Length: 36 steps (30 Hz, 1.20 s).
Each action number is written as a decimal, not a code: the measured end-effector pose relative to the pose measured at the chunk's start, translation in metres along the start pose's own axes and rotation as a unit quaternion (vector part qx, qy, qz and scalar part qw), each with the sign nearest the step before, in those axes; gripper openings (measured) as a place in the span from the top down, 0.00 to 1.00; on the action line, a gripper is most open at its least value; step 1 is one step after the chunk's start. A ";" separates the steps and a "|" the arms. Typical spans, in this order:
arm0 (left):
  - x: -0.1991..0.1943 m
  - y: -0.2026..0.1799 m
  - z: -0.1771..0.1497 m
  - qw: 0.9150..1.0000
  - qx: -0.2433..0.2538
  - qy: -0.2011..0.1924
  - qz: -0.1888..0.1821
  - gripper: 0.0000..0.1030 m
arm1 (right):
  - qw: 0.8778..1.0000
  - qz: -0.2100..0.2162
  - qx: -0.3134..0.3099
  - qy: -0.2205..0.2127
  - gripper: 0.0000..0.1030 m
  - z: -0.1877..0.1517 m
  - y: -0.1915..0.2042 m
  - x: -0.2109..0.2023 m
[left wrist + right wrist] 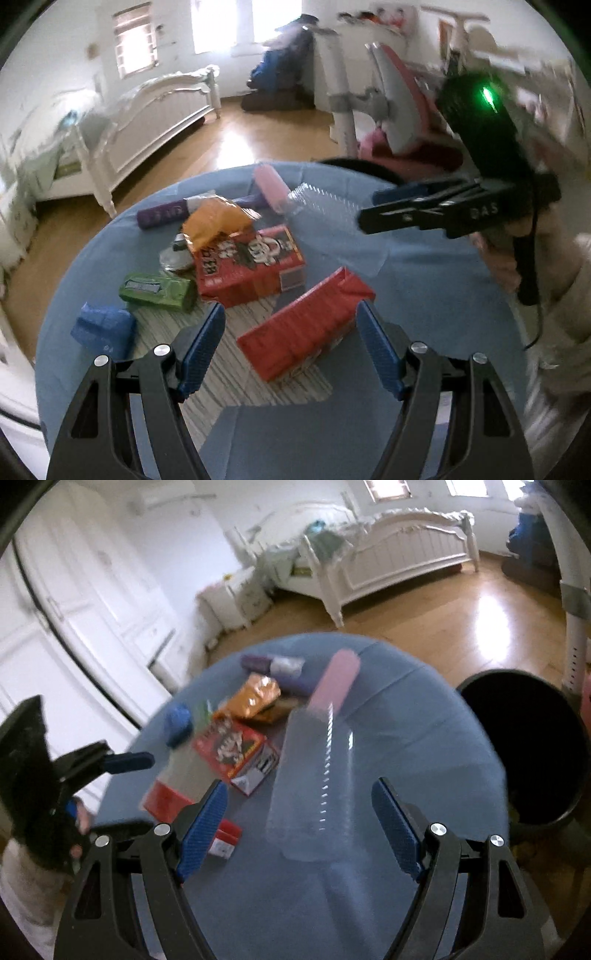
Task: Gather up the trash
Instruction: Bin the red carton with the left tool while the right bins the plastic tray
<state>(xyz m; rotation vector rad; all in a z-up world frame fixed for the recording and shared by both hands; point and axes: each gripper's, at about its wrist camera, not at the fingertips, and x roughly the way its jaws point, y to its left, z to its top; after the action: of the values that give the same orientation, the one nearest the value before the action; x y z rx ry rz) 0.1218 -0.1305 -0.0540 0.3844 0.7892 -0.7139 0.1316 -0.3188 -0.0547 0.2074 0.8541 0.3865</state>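
A round table under a blue cloth (424, 295) holds the trash. A long red carton (306, 325) lies just ahead of my left gripper (291, 314), whose jaws stand open on either side of it without touching. Behind it are a red printed box (251, 262), an orange snack bag (214, 221), a green pack (159, 291), a crumpled blue piece (103, 328), a purple tube (162, 216) and a pink piece (271, 186). My right gripper (301, 786) is open above a clear plastic tray (314, 775), and shows as the right gripper (373, 208) from the left wrist.
A black bin (528, 746) stands on the wooden floor just right of the table. A striped mat (236, 365) lies under the cartons. A white bed (399, 557), white cupboards (74, 602) and a pink-and-grey chair (402, 110) surround the table. A sleeve (565, 295) is at the right.
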 end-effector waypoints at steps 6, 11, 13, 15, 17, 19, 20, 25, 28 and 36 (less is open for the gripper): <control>0.021 0.001 0.004 1.000 -0.014 -0.001 -0.001 0.50 | 0.998 -0.062 -0.008 0.026 0.52 -0.004 0.010 0.032; 0.011 0.008 -0.002 0.999 -0.045 -0.011 -0.028 0.62 | 0.999 -0.030 0.009 0.014 0.61 -0.002 0.001 0.029; 0.009 0.007 -0.003 0.998 -0.050 -0.011 -0.027 0.63 | 1.000 -0.011 0.020 0.001 0.61 -0.002 -0.003 0.022; 0.008 0.003 -0.004 0.998 -0.049 -0.008 -0.031 0.63 | 1.000 0.005 0.027 -0.015 0.61 -0.003 -0.006 0.012; 0.012 -0.002 -0.004 0.998 -0.046 0.007 -0.039 0.62 | 0.999 0.018 0.037 -0.026 0.61 -0.005 -0.010 0.002; 0.021 -0.007 -0.002 0.998 -0.043 0.022 -0.035 0.60 | 0.998 0.021 0.040 -0.033 0.61 -0.007 -0.011 -0.007; 0.027 -0.012 -0.002 0.998 -0.039 0.029 -0.027 0.60 | 0.998 0.023 0.042 -0.034 0.61 -0.009 -0.013 -0.010; 0.044 -0.011 -0.003 0.994 -0.094 0.034 -0.048 0.70 | 0.998 0.027 0.049 -0.035 0.61 -0.018 -0.019 -0.018; 0.040 -0.007 -0.001 0.990 -0.130 0.018 -0.052 0.70 | 0.998 0.029 0.050 -0.039 0.61 -0.020 -0.024 -0.026; -0.008 -0.030 0.065 0.983 -0.155 -0.062 -0.072 0.70 | 0.990 0.038 0.068 -0.115 0.61 -0.007 -0.049 -0.078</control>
<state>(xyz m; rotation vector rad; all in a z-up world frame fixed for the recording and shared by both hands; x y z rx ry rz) 0.1293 -0.1846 -0.0070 0.0001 0.7997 -0.7284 0.0922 -0.3960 -0.0211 0.4047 0.6472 0.3684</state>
